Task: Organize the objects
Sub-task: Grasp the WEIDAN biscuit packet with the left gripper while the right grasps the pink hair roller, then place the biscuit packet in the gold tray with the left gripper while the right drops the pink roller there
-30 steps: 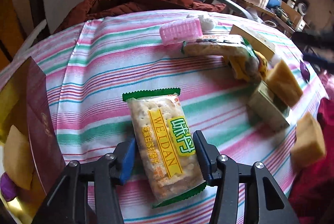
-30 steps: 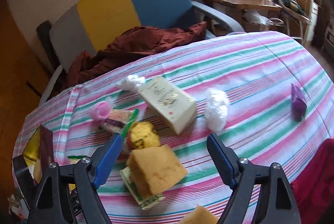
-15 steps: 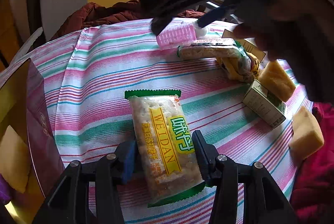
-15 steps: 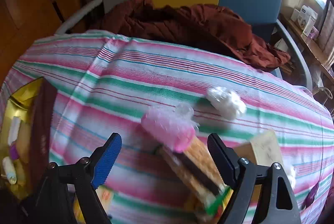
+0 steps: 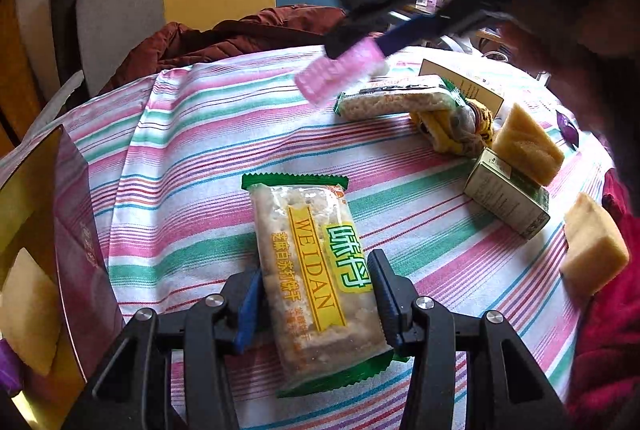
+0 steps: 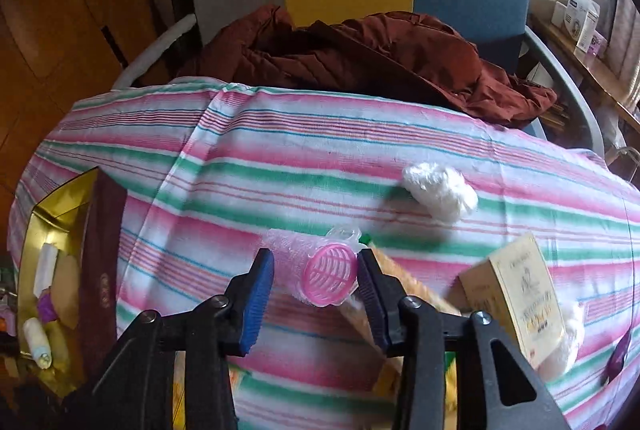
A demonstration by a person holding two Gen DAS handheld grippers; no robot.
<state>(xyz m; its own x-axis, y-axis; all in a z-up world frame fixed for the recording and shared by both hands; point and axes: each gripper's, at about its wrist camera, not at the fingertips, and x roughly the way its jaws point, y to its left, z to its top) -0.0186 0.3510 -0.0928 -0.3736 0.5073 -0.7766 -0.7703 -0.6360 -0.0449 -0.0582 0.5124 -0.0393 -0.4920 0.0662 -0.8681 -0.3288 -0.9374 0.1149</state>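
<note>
A clear cracker packet [image 5: 304, 230] with green ends and a yellow label lies on the striped tablecloth [image 5: 180, 149]. My left gripper [image 5: 316, 266] is closing on the packet's near half, and its blue pads press both long sides. A pink hair roller [image 6: 330, 274] in clear wrap sits between the pads of my right gripper [image 6: 314, 258], which is shut on it. In the left wrist view the roller [image 5: 340, 75] tilts at the far side of the table, with the right gripper [image 5: 360, 57] and a hand above it.
An open maroon box [image 5: 72, 209] with gold lining stands at the left edge, holding small items. A second cracker packet [image 5: 396, 97], sponge cakes [image 5: 524, 145], a green carton [image 5: 508, 197], a beige box [image 6: 520, 294] and a white wad [image 6: 440, 193] crowd the right. Behind stands a chair with a brown jacket [image 6: 360, 57].
My right gripper swung left from the sponge cakes to the pink roller and shut on it. The left gripper stayed put on the cracker packet.
</note>
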